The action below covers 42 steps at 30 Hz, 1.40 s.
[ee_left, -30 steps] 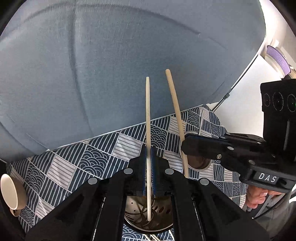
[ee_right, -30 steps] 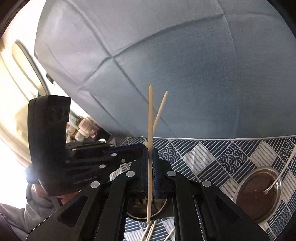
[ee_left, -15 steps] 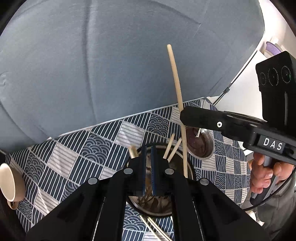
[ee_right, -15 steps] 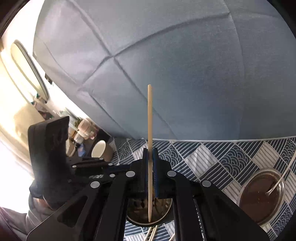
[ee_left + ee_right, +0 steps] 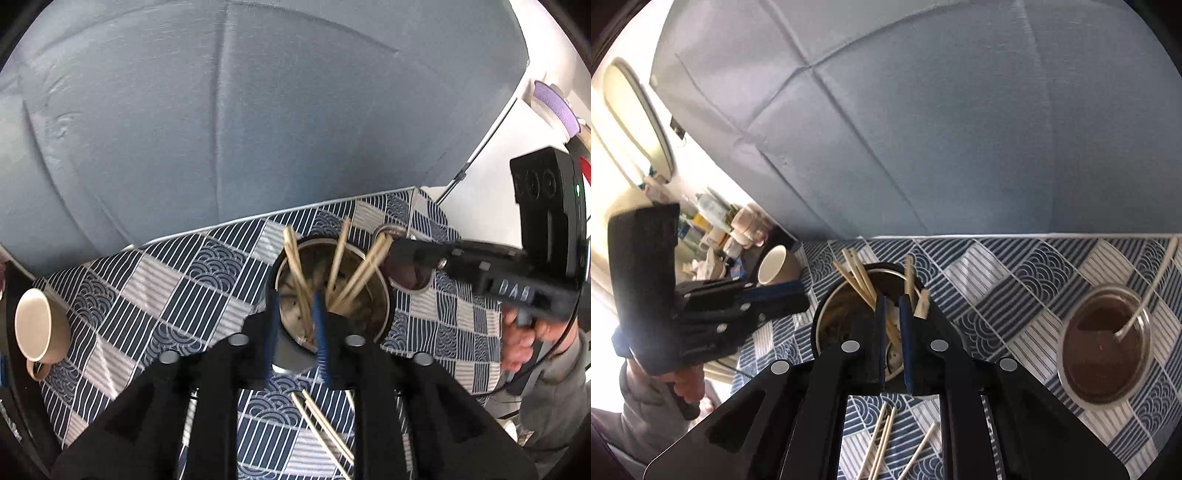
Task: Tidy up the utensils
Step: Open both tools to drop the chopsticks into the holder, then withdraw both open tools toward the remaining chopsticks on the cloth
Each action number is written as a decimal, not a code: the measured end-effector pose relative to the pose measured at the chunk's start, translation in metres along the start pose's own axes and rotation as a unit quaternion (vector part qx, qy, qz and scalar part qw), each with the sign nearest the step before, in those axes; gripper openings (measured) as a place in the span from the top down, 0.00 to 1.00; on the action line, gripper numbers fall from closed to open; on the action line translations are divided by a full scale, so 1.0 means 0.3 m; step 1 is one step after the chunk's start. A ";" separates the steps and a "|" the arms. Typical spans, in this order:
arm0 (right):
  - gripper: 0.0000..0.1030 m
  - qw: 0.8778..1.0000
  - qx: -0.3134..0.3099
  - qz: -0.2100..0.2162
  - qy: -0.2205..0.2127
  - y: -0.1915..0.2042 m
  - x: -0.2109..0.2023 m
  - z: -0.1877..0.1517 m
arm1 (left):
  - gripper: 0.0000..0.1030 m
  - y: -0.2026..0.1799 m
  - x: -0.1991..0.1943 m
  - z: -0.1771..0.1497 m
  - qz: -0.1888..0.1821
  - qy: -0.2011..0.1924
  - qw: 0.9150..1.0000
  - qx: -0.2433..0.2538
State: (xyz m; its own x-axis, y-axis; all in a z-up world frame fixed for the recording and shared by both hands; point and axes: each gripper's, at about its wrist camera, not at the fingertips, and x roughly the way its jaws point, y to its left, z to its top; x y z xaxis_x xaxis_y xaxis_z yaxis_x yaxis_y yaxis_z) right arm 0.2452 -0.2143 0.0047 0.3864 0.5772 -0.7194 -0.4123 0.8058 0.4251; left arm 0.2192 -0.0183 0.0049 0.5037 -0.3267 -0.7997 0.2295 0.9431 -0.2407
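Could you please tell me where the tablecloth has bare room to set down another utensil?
The widest free patch lies between the beige cup and the metal holder. A second lies between the holder and the glass of brown drink. Loose chopsticks crowd the near edge.

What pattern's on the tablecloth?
Navy and white patchwork of stripes and wave arcs on the tablecloth; right wrist view.

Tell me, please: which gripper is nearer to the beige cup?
Left. The left gripper hangs over the metal holder, on the side toward the beige cup. The right gripper is on the holder's far side, beside the brown bowl.
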 end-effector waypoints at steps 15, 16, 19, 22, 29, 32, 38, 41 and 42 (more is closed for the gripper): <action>0.63 0.999 0.026 -0.033 0.015 -0.030 -0.023 -0.107 | 0.64 0.053 0.099 -0.227 0.000 0.085 0.996 -0.040; 0.63 0.999 0.026 -0.034 0.017 -0.032 -0.020 -0.114 | 0.64 0.053 0.105 -0.238 0.001 0.089 0.995 -0.041; 0.60 0.998 0.026 -0.040 0.028 -0.034 -0.005 -0.140 | 0.59 0.047 0.121 -0.271 0.003 0.100 0.994 -0.041; 0.59 0.998 0.028 -0.044 0.040 -0.041 0.013 -0.170 | 0.51 0.038 0.141 -0.307 0.004 0.110 0.993 -0.034; 0.53 0.993 0.027 -0.066 0.091 -0.061 0.085 -0.290 | 0.42 0.013 0.218 -0.406 0.019 0.149 0.989 -0.017; 0.52 0.991 0.029 -0.074 0.110 -0.075 0.110 -0.334 | 0.40 0.002 0.250 -0.443 0.020 0.166 0.986 -0.013; 0.48 0.983 0.036 -0.099 0.148 -0.108 0.162 -0.434 | 0.34 -0.031 0.298 -0.499 0.025 0.192 0.981 0.001; 0.48 0.979 0.042 -0.111 0.165 -0.117 0.187 -0.471 | 0.31 -0.052 0.322 -0.521 0.026 0.203 0.979 0.009; 0.48 0.977 0.043 -0.116 0.173 -0.119 0.197 -0.486 | 0.31 -0.057 0.331 -0.527 0.028 0.206 0.978 0.012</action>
State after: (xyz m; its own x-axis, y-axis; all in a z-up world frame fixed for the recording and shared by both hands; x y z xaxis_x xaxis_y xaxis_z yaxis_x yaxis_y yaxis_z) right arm 0.1623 -0.2282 -0.1331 0.1535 0.3104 -0.9381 -0.2704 0.9263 0.2623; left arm 0.1336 -0.0569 -0.1573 0.1390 -0.2165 -0.9663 0.2323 0.9557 -0.1807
